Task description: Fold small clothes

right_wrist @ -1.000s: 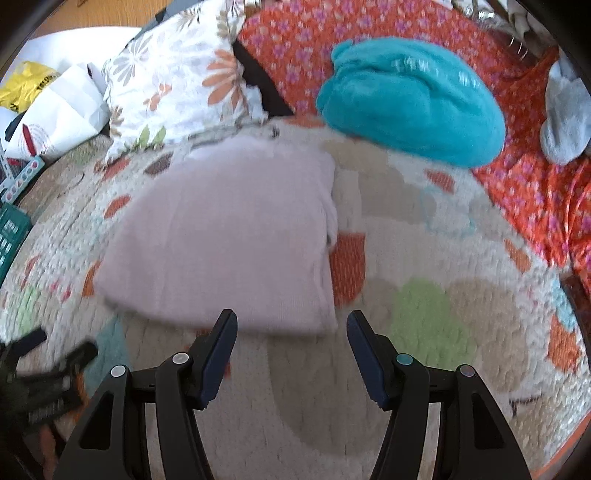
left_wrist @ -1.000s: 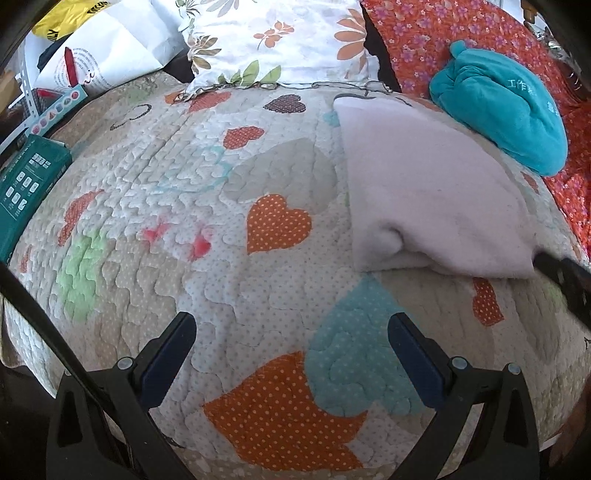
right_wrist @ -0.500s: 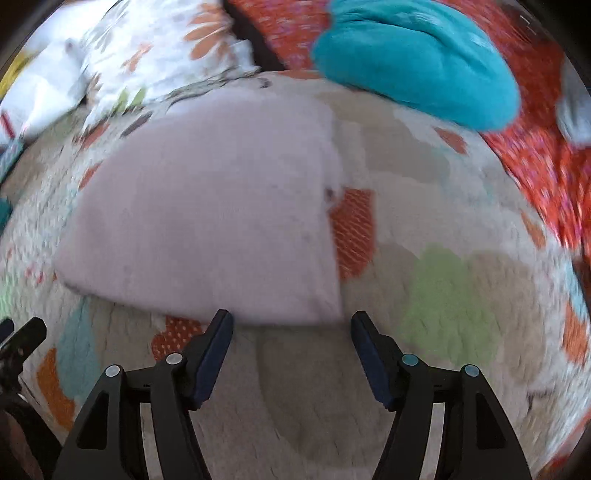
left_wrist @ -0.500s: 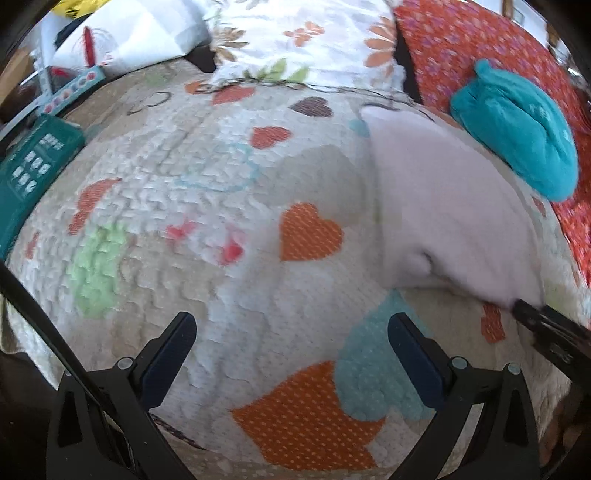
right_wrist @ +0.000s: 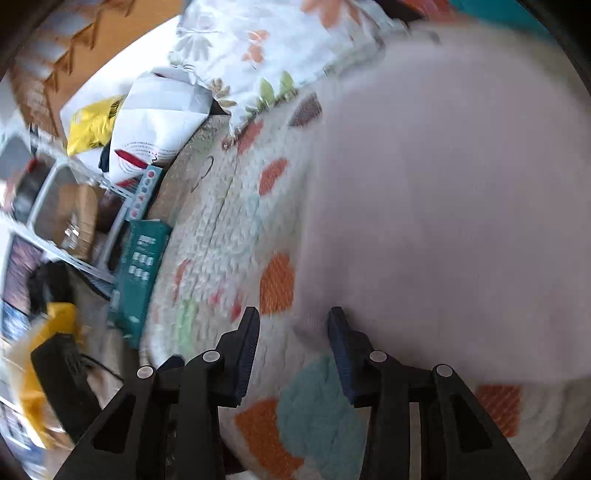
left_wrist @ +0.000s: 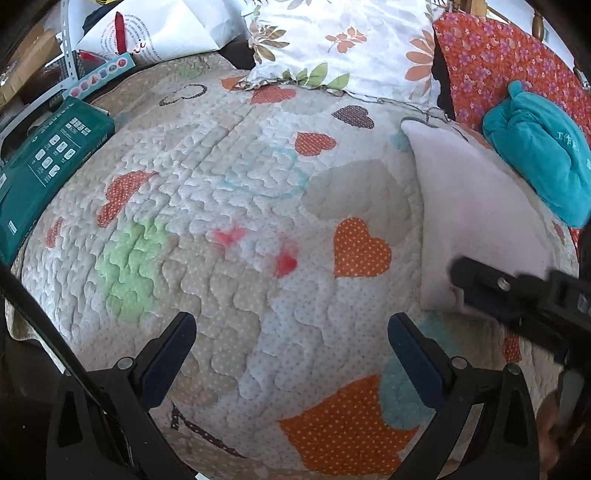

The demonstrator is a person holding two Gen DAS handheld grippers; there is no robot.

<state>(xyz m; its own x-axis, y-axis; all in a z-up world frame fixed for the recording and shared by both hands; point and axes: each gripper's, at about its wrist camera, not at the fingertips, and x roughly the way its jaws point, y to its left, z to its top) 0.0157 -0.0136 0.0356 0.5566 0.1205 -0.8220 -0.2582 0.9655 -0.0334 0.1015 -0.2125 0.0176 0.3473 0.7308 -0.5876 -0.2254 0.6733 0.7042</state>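
Note:
A pale pink folded garment [left_wrist: 476,206] lies on the heart-patterned quilt [left_wrist: 240,206], at the right of the left wrist view. It fills the right of the blurred right wrist view [right_wrist: 454,206]. My left gripper [left_wrist: 291,343] is open and empty over bare quilt, left of the garment. My right gripper [right_wrist: 293,325] is open, its jaws narrower than before, at the garment's near left corner; whether it touches the cloth I cannot tell. The right gripper also shows in the left wrist view [left_wrist: 480,280], at the garment's near edge.
A teal bundle [left_wrist: 539,151] lies on an orange floral cover [left_wrist: 491,62] at the back right. A floral pillow [left_wrist: 343,44] is at the back. A green box [left_wrist: 48,162], white bag [left_wrist: 155,33] and shelving [right_wrist: 55,206] stand left of the bed.
My right gripper has swung left and in to the garment's near left corner, and its jaws have narrowed. My left gripper has drifted left, away from the garment.

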